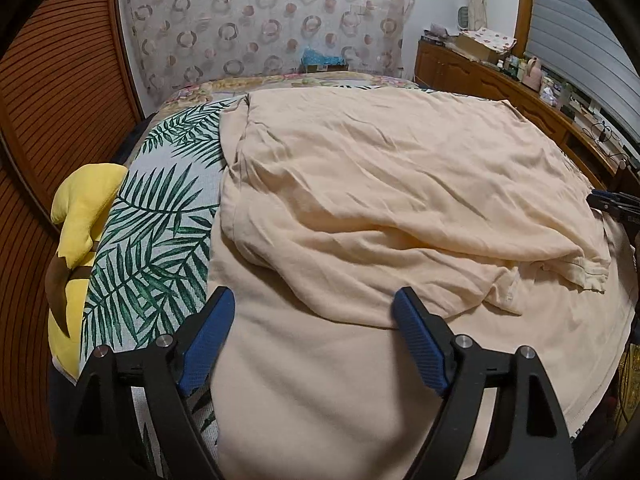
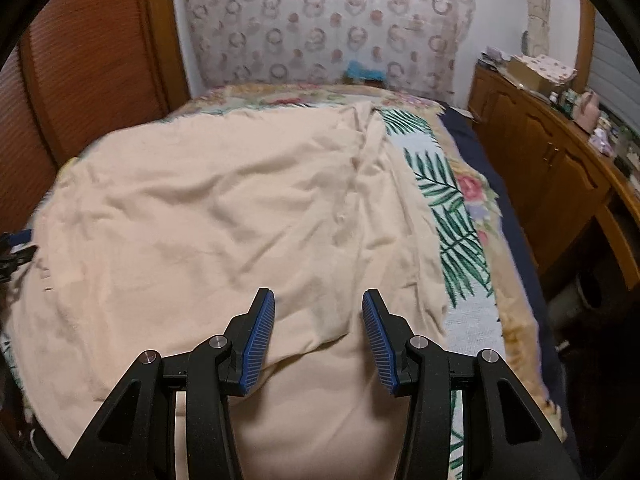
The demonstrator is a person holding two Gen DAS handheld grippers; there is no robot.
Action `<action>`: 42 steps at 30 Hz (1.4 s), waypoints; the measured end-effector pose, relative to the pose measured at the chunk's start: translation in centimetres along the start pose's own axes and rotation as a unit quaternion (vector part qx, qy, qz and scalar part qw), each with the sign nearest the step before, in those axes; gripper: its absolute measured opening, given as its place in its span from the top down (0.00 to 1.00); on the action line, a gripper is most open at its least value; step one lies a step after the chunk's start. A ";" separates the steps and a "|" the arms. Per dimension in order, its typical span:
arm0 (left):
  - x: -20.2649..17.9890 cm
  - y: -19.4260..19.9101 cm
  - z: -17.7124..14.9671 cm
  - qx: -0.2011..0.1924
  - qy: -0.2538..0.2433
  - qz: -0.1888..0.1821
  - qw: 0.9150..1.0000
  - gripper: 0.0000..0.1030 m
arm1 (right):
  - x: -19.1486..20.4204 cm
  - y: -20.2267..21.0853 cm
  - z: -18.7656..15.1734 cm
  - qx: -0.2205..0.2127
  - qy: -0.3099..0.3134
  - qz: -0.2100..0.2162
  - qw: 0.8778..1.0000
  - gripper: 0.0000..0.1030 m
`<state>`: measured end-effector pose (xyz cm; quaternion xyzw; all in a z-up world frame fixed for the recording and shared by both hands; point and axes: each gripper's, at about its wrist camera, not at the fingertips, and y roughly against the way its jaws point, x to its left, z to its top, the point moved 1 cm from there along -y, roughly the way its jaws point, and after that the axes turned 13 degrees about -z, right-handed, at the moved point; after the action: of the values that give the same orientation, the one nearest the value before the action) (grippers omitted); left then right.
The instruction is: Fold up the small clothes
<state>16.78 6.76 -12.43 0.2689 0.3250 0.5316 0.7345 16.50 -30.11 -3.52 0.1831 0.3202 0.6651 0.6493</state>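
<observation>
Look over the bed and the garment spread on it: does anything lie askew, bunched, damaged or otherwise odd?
No damage or spill shows. The peach garment is not flat: its folded-over layer is creased and bunches into a rumpled sleeve end at the right. Both grippers, left and right, are open above it.

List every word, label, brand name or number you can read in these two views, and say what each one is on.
None can be read.
The peach garment shows no print or tag.
The palm-leaf cover and patterned curtain carry only motifs.
The bottles and boxes on the wooden dresser may bear labels, but they are too small and blurred to read.
The left gripper and right gripper show no markings.
</observation>
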 end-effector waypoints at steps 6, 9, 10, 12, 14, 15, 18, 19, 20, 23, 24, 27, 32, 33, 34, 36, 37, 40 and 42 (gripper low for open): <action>0.0 0.0 0.0 0.000 0.000 0.000 1.000 0.20 | 0.9 0.0 -0.1 -0.014 0.011 -0.006 1.000 0.54; 0.1 0.0 0.1 0.003 -0.002 -0.001 1.000 0.20 | 0.9 0.1 -0.2 -0.016 0.011 -0.001 1.000 0.54; 0.1 0.0 0.1 0.006 -0.001 -0.003 1.000 0.20 | 0.9 0.1 -0.1 -0.016 0.011 0.000 1.000 0.54; 0.1 -0.1 0.4 0.017 0.000 -0.005 1.000 0.20 | 0.9 0.1 -0.3 -0.017 0.010 0.001 1.000 0.54; 0.3 0.0 0.9 0.025 0.008 -0.019 0.999 0.20 | 0.8 0.2 -0.5 -0.018 0.010 0.000 1.000 0.54; 0.4 0.1 1.2 0.024 0.013 -0.032 0.999 0.20 | 0.8 0.2 -0.5 -0.019 0.009 0.000 1.000 0.54; 0.7 0.5 1.8 0.014 0.027 -0.062 0.998 0.21 | 0.7 0.2 -0.6 -0.019 0.009 0.000 1.000 0.54; 0.7 0.6 2.1 0.011 0.028 -0.065 0.997 0.26 | 0.7 0.2 -0.6 -0.019 0.009 0.000 1.000 0.54; 0.9 0.6 2.4 0.012 0.028 -0.067 0.997 0.32 | 0.7 0.2 -0.6 -0.019 0.010 0.000 1.000 0.54; 1.2 -0.1 2.9 0.028 0.041 -0.085 0.995 0.45 | 0.6 0.2 -0.6 -0.019 0.010 0.000 1.000 0.54; 1.4 -0.4 3.1 0.035 0.042 -0.086 0.995 0.47 | 0.6 0.2 -0.6 -0.019 0.010 0.000 1.000 0.54; 1.4 -0.6 3.2 0.040 0.037 -0.070 0.996 0.61 | 0.7 0.2 -0.6 -0.019 0.010 0.000 1.000 0.54; 1.8 -0.5 3.3 0.041 0.041 -0.072 0.996 0.66 | 1.0 0.5 -0.6 -0.027 0.020 0.010 0.999 0.77; 1.8 -0.6 3.2 0.041 0.039 -0.069 0.996 0.69 | 1.2 0.7 -0.7 -0.028 0.024 0.009 0.999 0.80; 1.8 -0.5 3.3 0.040 0.038 -0.061 0.997 0.78 | 1.3 0.8 -0.7 -0.028 0.027 0.004 0.999 0.84; 2.1 -0.3 3.1 0.037 0.040 -0.062 0.997 0.90 | 1.8 1.1 -0.7 -0.033 0.041 0.000 0.999 0.91; 2.1 -0.1 3.1 0.032 0.039 -0.060 0.997 0.93 | 2.0 1.2 -0.7 -0.035 0.047 -0.002 0.998 0.92; 1.8 1.1 3.3 0.005 0.035 -0.063 0.997 0.95 | 1.8 1.8 -0.4 -0.045 0.047 0.012 0.998 0.93; 1.3 2.5 3.5 -0.020 0.028 -0.054 0.998 0.95 | 1.6 2.6 -0.1 -0.058 0.046 0.016 0.997 0.94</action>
<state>18.27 8.57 -8.56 0.2208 0.3487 0.5047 0.7582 14.40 -28.45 -2.15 0.1198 0.3075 0.7003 0.6330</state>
